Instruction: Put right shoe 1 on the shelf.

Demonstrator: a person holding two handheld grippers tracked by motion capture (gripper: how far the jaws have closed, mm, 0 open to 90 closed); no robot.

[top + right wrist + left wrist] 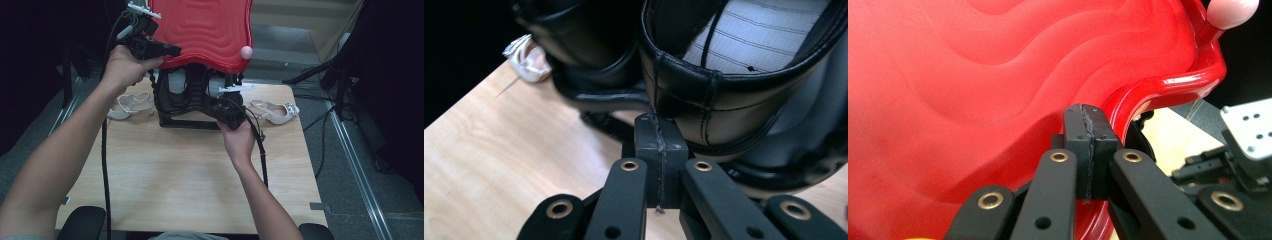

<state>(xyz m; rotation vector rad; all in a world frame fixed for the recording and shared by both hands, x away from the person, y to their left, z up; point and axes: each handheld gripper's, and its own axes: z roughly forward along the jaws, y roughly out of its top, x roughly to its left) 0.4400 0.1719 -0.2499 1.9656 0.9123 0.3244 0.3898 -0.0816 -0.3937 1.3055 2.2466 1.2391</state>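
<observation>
Wooden table point(190, 185) bears black shoes point(724, 100) under a red lid point(205, 30), pale sandals point(277, 112) flanking; both jaws shut, empty.

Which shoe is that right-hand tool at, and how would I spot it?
Start at the red lid raised over the black rack on the wooden table. In the rack sit black leather shoes; the right gripper is at the heel of one. Its striped pale lining sets it apart from the white sandals outside.

Light wooden table point(190, 175) with black shoe rack point(186, 107) between two pale heeled sandals point(131, 104) point(276, 112).
</observation>
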